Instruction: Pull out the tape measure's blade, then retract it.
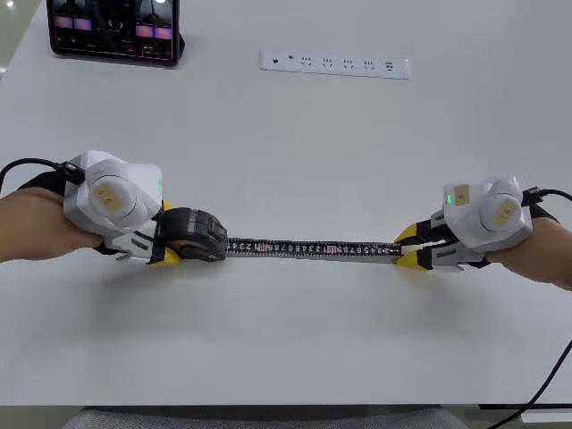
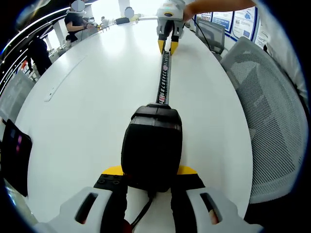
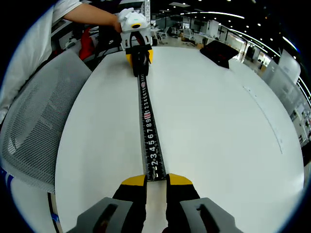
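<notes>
- The tape measure [image 1: 191, 236], black-bodied, sits on the white table [image 1: 286, 143] at the left of the head view, near the front edge.
- Its blade [image 1: 313, 248] is drawn out to the right and lies flat along the table surface. It is dark, with pale numerals and red marks.
- The left gripper [image 1: 166, 234] has its yellow-tipped jaws clamped on either side of the tape measure body. The left gripper view confirms the body is seated between them.
- The right gripper [image 1: 408, 247] is well apart from the left, at the far end of the blade. Its jaws are drawn in on the blade's free end, which sits between the yellow tips in the right gripper view.
- Both grippers sit low at table level, facing each other along the line of the blade. A hand holds each, and a dark cable trails from each.
- A white power strip [image 1: 335, 63] lies towards the rear of the table.
- A dark device with a lit screen [image 1: 114, 29] stands at the rear left.
- A grey mesh chair [image 2: 265, 116] stands against the table's near edge.
</notes>
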Tool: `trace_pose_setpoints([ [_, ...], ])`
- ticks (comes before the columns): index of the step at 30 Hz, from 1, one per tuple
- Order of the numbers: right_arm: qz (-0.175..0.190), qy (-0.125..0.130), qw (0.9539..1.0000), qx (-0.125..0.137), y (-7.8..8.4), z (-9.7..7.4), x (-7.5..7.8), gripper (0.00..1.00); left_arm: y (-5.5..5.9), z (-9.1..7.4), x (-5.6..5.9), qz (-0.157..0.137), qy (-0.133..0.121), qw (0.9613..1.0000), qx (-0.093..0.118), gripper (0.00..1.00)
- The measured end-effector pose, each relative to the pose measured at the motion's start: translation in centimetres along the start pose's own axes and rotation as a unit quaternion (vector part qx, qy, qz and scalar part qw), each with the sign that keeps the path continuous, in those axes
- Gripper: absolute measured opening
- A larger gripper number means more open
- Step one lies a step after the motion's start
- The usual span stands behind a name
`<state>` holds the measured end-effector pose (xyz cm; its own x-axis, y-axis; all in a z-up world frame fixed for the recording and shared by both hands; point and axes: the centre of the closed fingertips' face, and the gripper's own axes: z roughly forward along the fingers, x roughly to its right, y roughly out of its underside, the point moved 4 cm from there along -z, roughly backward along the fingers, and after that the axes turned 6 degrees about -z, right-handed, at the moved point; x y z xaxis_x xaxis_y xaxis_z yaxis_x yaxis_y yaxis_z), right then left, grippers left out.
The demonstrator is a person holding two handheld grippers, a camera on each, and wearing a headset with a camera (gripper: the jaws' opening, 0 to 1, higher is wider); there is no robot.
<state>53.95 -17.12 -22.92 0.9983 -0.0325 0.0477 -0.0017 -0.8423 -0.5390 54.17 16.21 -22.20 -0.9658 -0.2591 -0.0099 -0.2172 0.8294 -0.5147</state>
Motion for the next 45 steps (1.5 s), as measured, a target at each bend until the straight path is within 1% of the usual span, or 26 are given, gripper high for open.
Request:
trace_pose_setpoints([
  [10, -0.001, 0.000, 1.0000, -0.002, 0.1, -0.1, 0.0, 0.12, 0.0, 0.0, 0.1, -0.001, 0.000, 1.0000, 0.000, 0.29],
  [13, 0.014, 0.002, 0.9999, 0.006, -0.1, -0.1, 0.1, 0.13, 0.0, 0.0, 0.1, -0.004, 0.003, 1.0000, 0.001, 0.30],
  [16, 0.023, 0.007, 0.9997, 0.005, -0.2, -0.2, 0.2, 0.18, 0.1, 0.0, 0.1, -0.008, 0.006, 0.9999, -0.003, 0.33],
  [19, 0.023, 0.005, 0.9997, 0.005, -0.2, -0.1, 0.1, 0.19, 0.4, 0.1, 0.3, -0.011, 0.008, 0.9999, -0.007, 0.37],
  [25, 0.031, 0.008, 0.9994, 0.014, -0.4, -0.2, 0.0, 0.20, 0.5, 0.0, 0.3, -0.021, 0.005, 0.9998, -0.001, 0.39],
  [30, 0.067, 0.014, 0.9971, 0.034, -1.1, -0.4, 0.2, 0.26, 0.2, -0.3, 0.0, -0.030, -0.001, 0.9995, 0.010, 0.43],
  [35, 0.072, 0.014, 0.9968, 0.034, -1.2, -0.2, 0.0, 0.28, 0.1, -0.4, 0.0, -0.030, -0.001, 0.9994, 0.014, 0.46],
  [39, 0.077, 0.021, 0.9960, 0.041, -1.4, -0.3, 0.0, 0.29, 0.0, -0.8, 0.0, -0.034, -0.003, 0.9993, 0.017, 0.46],
  [40, 0.080, 0.028, 0.9953, 0.045, -1.5, -0.5, 0.1, 0.29, 0.0, -1.1, 0.0, -0.038, -0.006, 0.9990, 0.021, 0.47],
  [43, 0.093, 0.043, 0.9927, 0.064, -2.1, -0.7, 0.1, 0.31, -0.2, -2.0, -0.2, -0.065, -0.022, 0.9966, 0.047, 0.49],
  [45, 0.097, 0.050, 0.9921, 0.062, -2.1, -0.6, 0.0, 0.31, -0.2, -2.5, -0.2, -0.067, -0.027, 0.9960, 0.052, 0.49],
])
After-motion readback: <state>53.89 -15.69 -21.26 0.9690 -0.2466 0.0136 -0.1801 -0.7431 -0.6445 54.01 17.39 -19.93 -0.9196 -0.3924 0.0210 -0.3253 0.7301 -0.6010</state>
